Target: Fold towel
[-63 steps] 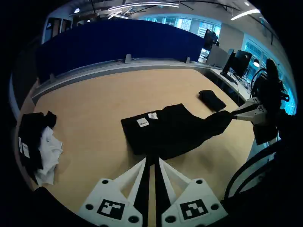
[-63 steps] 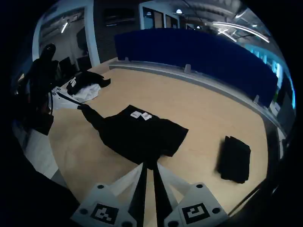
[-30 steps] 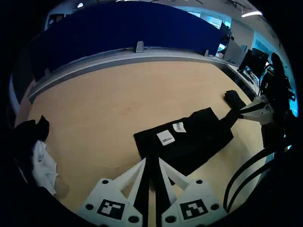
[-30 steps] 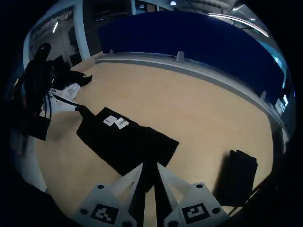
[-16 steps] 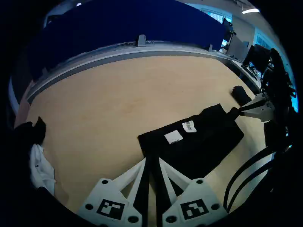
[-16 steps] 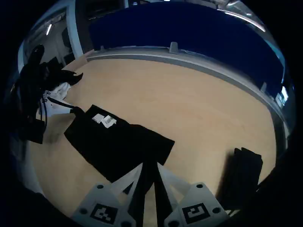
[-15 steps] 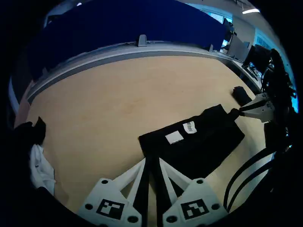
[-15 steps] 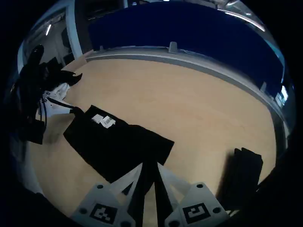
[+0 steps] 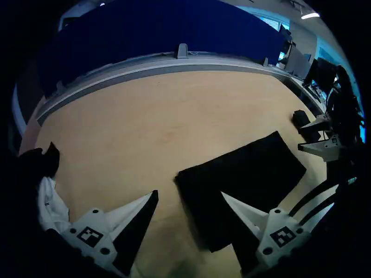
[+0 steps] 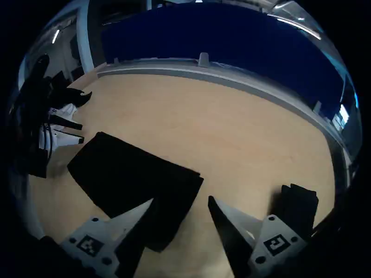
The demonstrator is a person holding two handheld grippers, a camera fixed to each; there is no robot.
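Observation:
A black towel (image 9: 241,183) lies flat on the wooden table (image 9: 153,116) as a folded rectangle. My left gripper (image 9: 188,193) is open, its fingers spread on either side of the towel's near corner and holding nothing. In the right gripper view the same towel (image 10: 130,178) lies ahead and to the left. My right gripper (image 10: 180,200) is open over its near corner. Each view shows the other gripper, open and just past the towel's far end: the right gripper (image 9: 317,136) and the left gripper (image 10: 65,129).
A heap of black and white cloths (image 9: 44,194) sits at the table's left end. A small folded black stack (image 10: 299,204) lies near the right end. A blue partition (image 9: 153,37) runs along the back edge. Monitors (image 9: 320,69) stand beyond the right end.
Both grippers went from shut on the towel's corners to open and let it go. The towel now lies flat, and its white labels no longer show.

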